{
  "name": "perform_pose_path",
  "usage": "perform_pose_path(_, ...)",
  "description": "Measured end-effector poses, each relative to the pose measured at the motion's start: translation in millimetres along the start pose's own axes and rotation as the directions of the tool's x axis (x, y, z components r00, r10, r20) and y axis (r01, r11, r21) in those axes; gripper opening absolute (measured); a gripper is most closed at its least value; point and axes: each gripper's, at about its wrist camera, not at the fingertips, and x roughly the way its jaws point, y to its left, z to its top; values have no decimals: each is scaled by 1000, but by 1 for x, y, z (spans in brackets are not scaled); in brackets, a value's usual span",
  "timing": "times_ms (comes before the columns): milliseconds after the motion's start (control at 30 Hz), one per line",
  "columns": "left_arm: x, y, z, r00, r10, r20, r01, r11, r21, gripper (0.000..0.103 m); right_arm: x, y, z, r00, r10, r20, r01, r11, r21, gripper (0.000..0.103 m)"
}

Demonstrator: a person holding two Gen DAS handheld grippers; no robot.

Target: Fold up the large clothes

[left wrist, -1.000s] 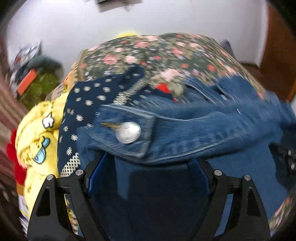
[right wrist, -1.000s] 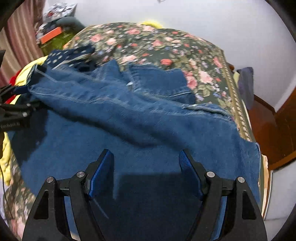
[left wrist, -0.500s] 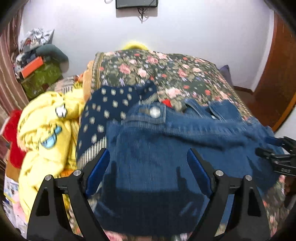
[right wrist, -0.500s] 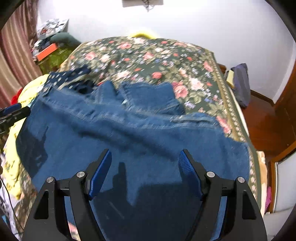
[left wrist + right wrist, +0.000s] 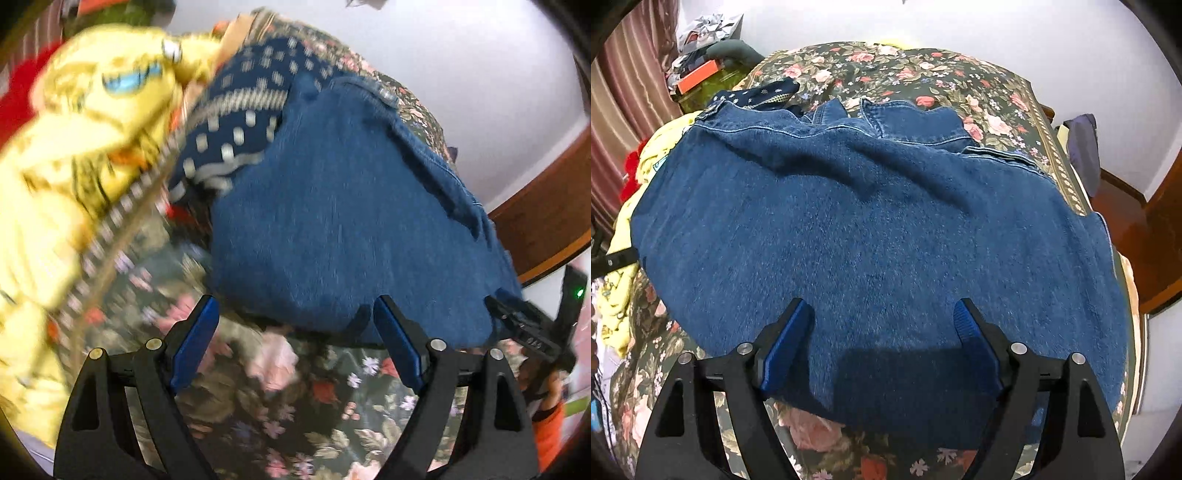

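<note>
My blue denim garment [image 5: 871,236] lies spread flat on the floral-covered bed [image 5: 923,74], one fold at most behind it (hard to judge). Both my left claw [image 5: 291,332] and right claw [image 5: 882,332] gape empty above its near hem; further folds remain

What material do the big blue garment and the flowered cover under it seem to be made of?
The big blue garment looks like denim: matte, mottled indigo weave with pale topstitched seams. The flowered cover appears to be a printed woven fabric, perhaps cotton, roses on dark green; its exact fibre cannot be told.
</note>
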Motion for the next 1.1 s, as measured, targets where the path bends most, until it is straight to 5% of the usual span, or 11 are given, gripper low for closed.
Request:
perform_pose_path(167, 20, 4, 2, 991, -131, -8, 129, 986, -110, 85, 0, 3, -2, 1000, -19, 5, 19, 1000, -1, 79)
perform_pose_path(333, 34, 2, 8, 989, -143, 27, 146, 976, -161, 85, 0, 2, -4, 1000, -19, 8, 19, 1000, 5, 79)
perform_pose_path(500, 46, 5, 8, 983, -178, 46, 183, 956, -227, 72, 0, 2, -3, 1000, -19, 7, 19, 1000, 5, 80)
perform_pose_path(567, 43, 0, 8, 982, -175, 66, 186, 954, -234, 59, -1, 2, -3, 1000, -21, 6, 21, 1000, 5, 80)
perform_pose_path(667, 25, -15, 8, 986, -115, 123, 136, 974, -183, 38, -2, 1, -3, 1000, -20, 2, 20, 1000, 5, 80)
perform_pose_path(767, 2, -36, 9, 982, -59, 177, 81, 989, -122, 28, -5, 1, -2, 1000, -17, -4, 17, 1000, -2, 80)
perform_pose_path(933, -40, -88, 16, 956, -21, 293, 12, 999, 32, 24, -14, 7, 4, 1000, -9, 16, 9, 1000, -21, 80)
perform_pose_path(1100, -83, -143, 25, 909, -61, 412, -22, 981, 192, 22, -19, 19, 13, 998, 19, 57, -17, 999, -41, 80)
